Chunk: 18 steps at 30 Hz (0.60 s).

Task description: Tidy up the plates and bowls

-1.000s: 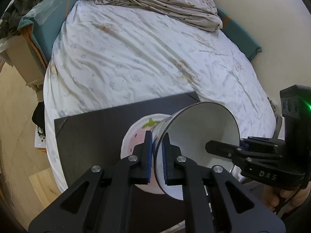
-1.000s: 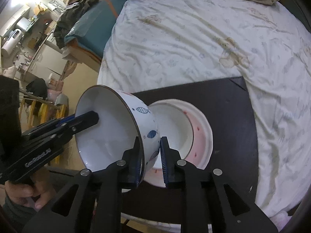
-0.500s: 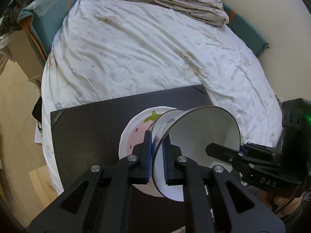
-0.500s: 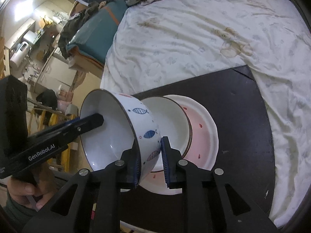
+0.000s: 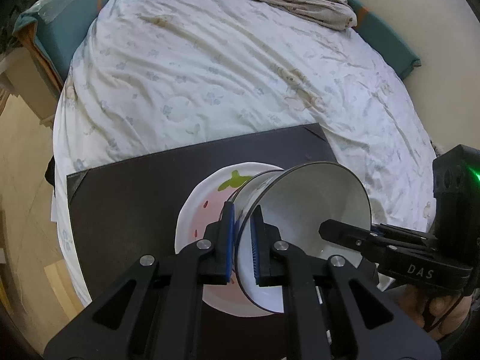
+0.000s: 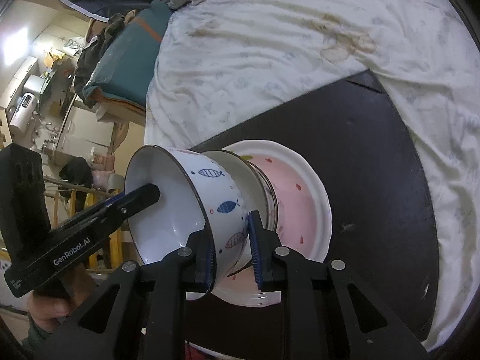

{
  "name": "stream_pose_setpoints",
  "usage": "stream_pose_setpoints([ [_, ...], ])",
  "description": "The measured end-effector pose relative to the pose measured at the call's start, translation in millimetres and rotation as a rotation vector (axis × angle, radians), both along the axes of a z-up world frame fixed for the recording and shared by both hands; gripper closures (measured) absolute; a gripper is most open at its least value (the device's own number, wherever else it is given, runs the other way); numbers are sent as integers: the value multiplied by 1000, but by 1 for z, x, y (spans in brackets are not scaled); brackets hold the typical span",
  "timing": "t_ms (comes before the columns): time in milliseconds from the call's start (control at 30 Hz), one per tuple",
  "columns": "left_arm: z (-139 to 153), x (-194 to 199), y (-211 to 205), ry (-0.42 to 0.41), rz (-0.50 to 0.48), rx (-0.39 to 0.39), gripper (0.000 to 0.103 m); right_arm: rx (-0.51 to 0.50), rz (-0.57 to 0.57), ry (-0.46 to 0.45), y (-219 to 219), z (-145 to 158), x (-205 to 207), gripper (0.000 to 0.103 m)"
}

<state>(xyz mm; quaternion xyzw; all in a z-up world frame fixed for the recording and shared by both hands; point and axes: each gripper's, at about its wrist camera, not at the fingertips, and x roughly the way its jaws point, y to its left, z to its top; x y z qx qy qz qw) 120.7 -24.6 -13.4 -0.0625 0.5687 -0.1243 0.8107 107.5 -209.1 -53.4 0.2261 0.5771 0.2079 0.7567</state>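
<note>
A white bowl with blue fish drawings (image 6: 222,192) is tilted on its side, its base tucked into a second white bowl (image 6: 240,168). That second bowl sits on a pink strawberry plate (image 6: 300,198). My right gripper (image 6: 232,240) is shut on the fish bowl's near rim. My left gripper (image 5: 242,234) is shut on the opposite rim, with one pad inside the fish bowl (image 5: 303,210) and one outside. The plate (image 5: 204,210) shows to the left behind it. Each view shows the other gripper's finger reaching into the bowl's mouth.
The dishes stand on a black board (image 5: 126,204) laid over a bed with a white patterned sheet (image 5: 210,75). A crumpled blanket lies at the bed's head. Wooden floor and furniture lie off to the left. A hand (image 6: 54,306) grips the left tool.
The fish bowl has moved across and down until its base sits in the second bowl on the plate. Both grippers kept their hold on its rim.
</note>
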Motion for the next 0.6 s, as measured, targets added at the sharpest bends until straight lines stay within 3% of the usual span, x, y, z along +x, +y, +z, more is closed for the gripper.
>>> stream_pose_setpoints([
  [600,-15,1,7,54,20,-10,95,25,1,11,0,-1,2,73],
])
